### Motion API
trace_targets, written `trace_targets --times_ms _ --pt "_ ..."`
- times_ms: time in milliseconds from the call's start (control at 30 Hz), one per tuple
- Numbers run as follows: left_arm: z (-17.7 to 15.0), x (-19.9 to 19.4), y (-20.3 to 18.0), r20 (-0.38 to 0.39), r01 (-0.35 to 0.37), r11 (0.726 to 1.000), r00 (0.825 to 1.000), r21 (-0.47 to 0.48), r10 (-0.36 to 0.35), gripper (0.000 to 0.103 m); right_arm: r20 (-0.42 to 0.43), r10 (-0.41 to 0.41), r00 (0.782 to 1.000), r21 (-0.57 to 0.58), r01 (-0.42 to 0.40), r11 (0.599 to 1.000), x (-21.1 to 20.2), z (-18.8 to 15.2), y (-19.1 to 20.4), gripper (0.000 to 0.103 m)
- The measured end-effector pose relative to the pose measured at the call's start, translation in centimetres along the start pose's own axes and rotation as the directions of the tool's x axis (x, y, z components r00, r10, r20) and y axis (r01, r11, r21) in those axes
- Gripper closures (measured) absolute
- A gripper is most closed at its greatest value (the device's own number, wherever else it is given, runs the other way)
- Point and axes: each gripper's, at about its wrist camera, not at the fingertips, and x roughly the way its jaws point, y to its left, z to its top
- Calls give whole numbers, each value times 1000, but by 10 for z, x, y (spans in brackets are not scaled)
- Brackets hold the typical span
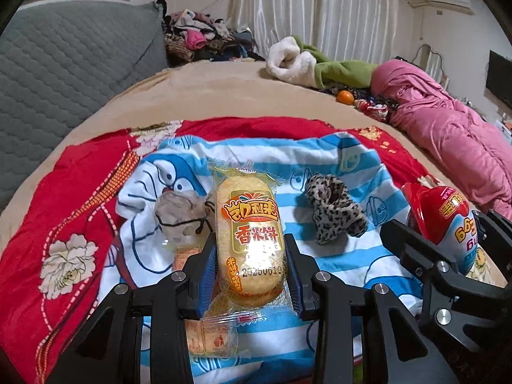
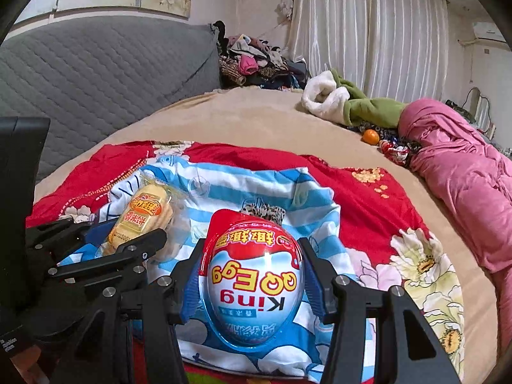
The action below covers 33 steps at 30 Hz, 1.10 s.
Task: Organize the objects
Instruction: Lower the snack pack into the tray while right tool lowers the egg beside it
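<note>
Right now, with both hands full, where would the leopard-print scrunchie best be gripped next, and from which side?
Probably across one bunched loop of the leopard-print scrunchie, coming down from above. It lies flat and crumpled on the striped cloth, with nothing touching it. Its soft folds stand up enough to pinch. Either hand-held gripper must first set down its load: the rice cracker pack or the toy egg.

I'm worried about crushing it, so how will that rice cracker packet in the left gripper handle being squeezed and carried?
The rice cracker packet probably crushes easily: stacked crackers show through thin film. It looks light for its size. The glossy wrapper may slip between the left gripper pads, and its loose sealed ends will likely flop.
</note>
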Motion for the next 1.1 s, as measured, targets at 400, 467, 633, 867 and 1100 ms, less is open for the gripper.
trace_targets --times_ms 400,467,633,867,1100 --pt "-10 22 6 -28 -16 1000 999 -9 16 63 -39 -4 999 9 5 1000 21 -11 -4 49" --pt "-12 26 7 -35 -15 1000 999 -10 15 63 -47 -9 999 7 9 1000 23 -13 -5 49" --pt "-16 34 5 -48 -20 1000 999 4 20 63 -83 -15 996 5 16 1000 35 -19 -7 49" --pt "-20 43 1 -68 -12 1000 998 13 13 63 -116 -25 993 9 26 1000 46 -26 -10 49" --pt "-23 48 -3 -78 -4 1000 997 20 5 63 -144 -33 989 14 35 999 55 -32 -14 49"
